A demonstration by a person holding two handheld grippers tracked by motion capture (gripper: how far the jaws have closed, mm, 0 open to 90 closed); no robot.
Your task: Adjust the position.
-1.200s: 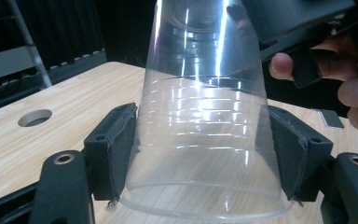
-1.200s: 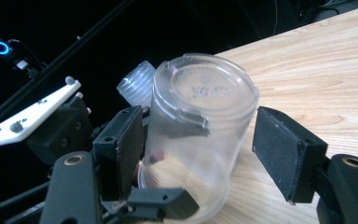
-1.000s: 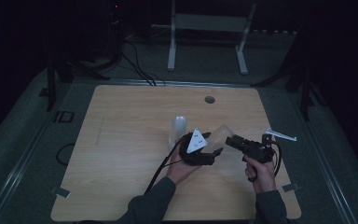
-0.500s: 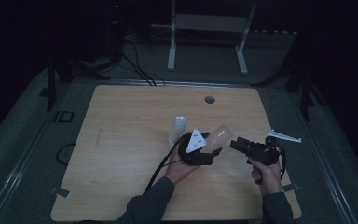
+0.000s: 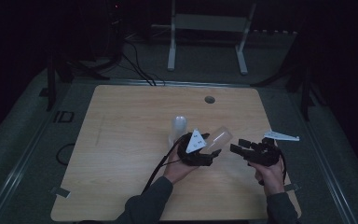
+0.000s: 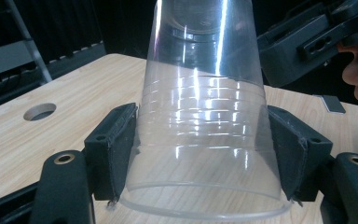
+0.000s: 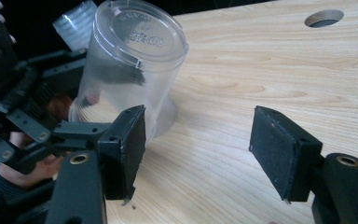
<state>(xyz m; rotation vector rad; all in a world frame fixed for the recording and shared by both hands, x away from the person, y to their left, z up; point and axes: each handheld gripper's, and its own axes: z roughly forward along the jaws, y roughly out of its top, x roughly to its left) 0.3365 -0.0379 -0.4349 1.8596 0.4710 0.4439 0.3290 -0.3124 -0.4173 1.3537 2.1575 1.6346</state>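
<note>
The left gripper point(image 5: 210, 150) holds a clear plastic cup point(image 5: 219, 136) near the middle of the wooden table point(image 5: 121, 140), a little toward the right side. In the left gripper view the two black pads point(image 6: 114, 151) press on both sides of the cup point(image 6: 205, 116) close to its wide rim, so the cup is clamped firmly between them, and its closed bottom points away from the gripper. In the high view the cup lies tilted, with its bottom directed toward the far right. The right gripper point(image 5: 237, 148) is just beside the cup on the right, and its jaws point toward the left gripper. In the right gripper view its pads point(image 7: 129, 140) stand apart with only the table surface between them; they have just been closing, but they grasp nothing, and the cup point(image 7: 130, 60) is a little beyond the left pad. A second cup point(image 5: 178, 129), also clear, stands upside down on the table just behind the left gripper. A round hole point(image 5: 209, 99) is in the table near the far edge.
</note>
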